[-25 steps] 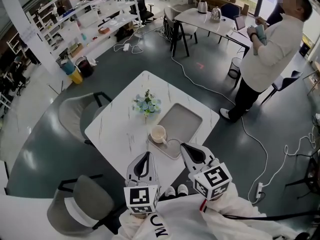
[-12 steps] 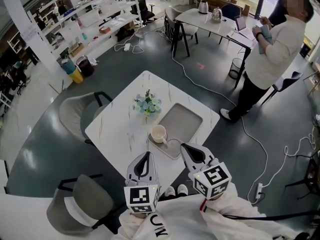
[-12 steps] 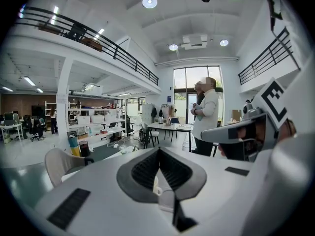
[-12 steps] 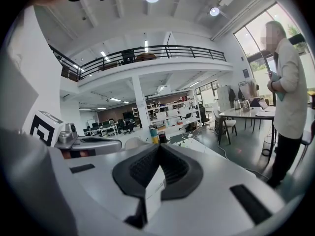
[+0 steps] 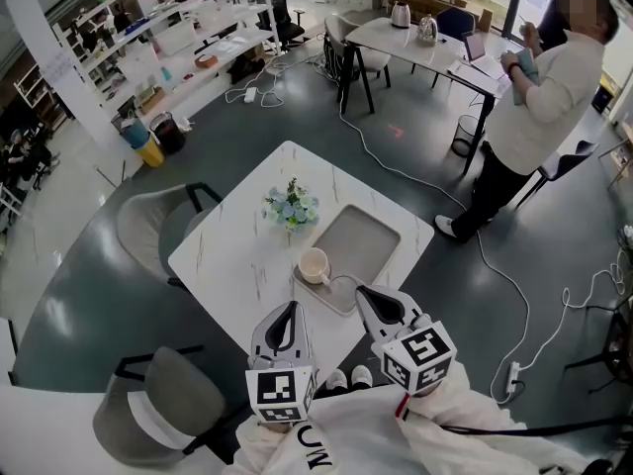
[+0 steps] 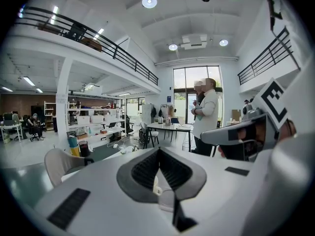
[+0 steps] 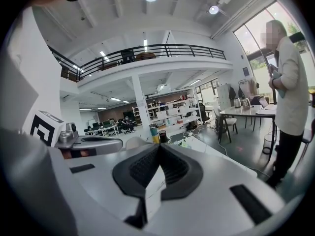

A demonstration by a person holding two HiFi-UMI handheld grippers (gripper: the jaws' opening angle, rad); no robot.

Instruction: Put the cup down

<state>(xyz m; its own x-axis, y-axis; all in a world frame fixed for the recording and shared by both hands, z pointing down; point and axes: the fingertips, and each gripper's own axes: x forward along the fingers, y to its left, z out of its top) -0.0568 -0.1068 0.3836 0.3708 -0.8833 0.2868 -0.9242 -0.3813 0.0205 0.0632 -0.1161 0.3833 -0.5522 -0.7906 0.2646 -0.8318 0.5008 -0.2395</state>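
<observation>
A cream cup (image 5: 315,264) stands upright on the near corner of a grey tray (image 5: 361,236) on the white table (image 5: 232,255). Both grippers hover side by side above the table's near edge, short of the cup. My left gripper (image 5: 290,309) is shut and holds nothing, and so is my right gripper (image 5: 365,293). In the left gripper view the left gripper (image 6: 158,151) has its pads together, and a sliver of the cup (image 6: 155,186) shows below them. In the right gripper view the right gripper (image 7: 159,147) is shut too, with only white tabletop under it.
A small pot of pale flowers (image 5: 291,207) stands on the table left of the tray. Grey chairs (image 5: 148,228) (image 5: 163,409) sit at the table's left and near-left. A person (image 5: 534,107) stands at the far right, by another table (image 5: 425,40). A cable (image 5: 495,265) trails on the floor.
Both grippers and the cup are where they were. Only the person at the far right has shifted a little.
</observation>
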